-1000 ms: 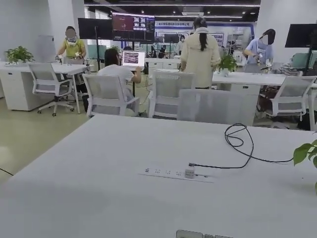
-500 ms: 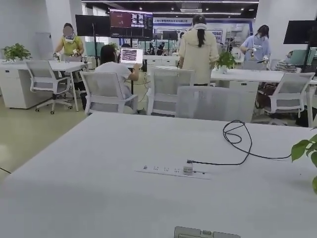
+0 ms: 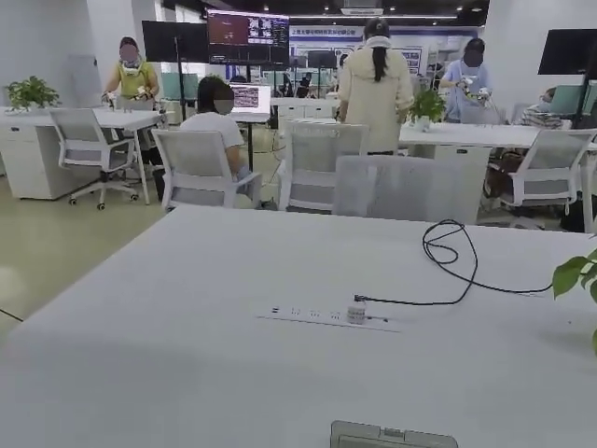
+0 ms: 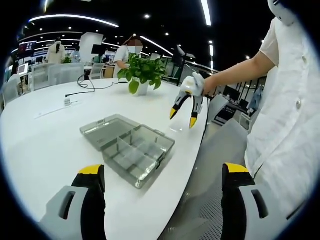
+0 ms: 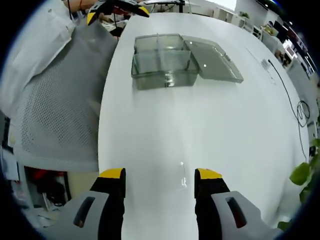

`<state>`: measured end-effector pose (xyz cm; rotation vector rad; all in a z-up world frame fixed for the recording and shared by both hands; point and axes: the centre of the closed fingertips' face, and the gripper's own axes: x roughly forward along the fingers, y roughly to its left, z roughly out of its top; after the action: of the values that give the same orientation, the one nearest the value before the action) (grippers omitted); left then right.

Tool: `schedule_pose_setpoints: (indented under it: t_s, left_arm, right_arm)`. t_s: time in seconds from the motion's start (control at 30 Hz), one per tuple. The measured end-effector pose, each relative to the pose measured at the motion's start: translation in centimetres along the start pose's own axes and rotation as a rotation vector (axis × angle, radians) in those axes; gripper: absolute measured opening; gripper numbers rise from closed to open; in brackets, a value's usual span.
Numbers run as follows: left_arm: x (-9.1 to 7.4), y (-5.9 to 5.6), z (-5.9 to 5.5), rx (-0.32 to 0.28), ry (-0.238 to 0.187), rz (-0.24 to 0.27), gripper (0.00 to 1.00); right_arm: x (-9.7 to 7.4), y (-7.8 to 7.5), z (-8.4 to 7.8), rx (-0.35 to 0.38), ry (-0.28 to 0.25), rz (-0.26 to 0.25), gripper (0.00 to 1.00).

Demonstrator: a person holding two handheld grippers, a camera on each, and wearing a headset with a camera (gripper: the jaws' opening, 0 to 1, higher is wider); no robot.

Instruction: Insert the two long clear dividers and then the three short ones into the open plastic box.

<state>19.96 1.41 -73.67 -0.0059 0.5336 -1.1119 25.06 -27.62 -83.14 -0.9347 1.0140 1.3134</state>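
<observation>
The clear plastic box [image 4: 139, 152] lies open on the white table [image 4: 45, 145], its lid [image 4: 104, 131] folded flat beside it. Clear dividers stand inside and split it into compartments; how many I cannot tell. My left gripper [image 4: 162, 172] is open, nothing between its yellow-tipped jaws, near the table's edge short of the box. Beyond the box a hand holds my right gripper [image 4: 182, 119] open above the table edge. In the right gripper view the box [image 5: 160, 62] and lid [image 5: 214, 60] lie ahead of my empty, open right gripper [image 5: 160, 175]; the left gripper [image 5: 117, 14] is past the box.
A power strip [image 3: 326, 317] with a black cable [image 3: 448, 266] lies mid-table. A potted plant [image 4: 142, 75] stands behind the box. A grey mesh chair [image 5: 60, 105] sits along the table's edge. A grey plate [image 3: 392, 437] is set in the table. People and desks stand far behind.
The head view has tipped slightly downward; the people in the background have shifted a little. Nothing on the table has moved.
</observation>
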Motion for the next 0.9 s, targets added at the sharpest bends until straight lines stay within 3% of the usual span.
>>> schedule_pose_setpoints:
  t_s: [0.47,0.9]
  left_arm:
    - [-0.1,0.2,-0.1,-0.011,0.000,0.002,0.99]
    - [-0.1,0.4,0.0,-0.015,-0.008,0.004,0.98]
  right_arm:
    - [2.4,-0.8,-1.5,-0.041,0.066,0.009,0.50]
    - [2.2,-0.9,-1.6,-0.064,0.066,-0.017,0.42]
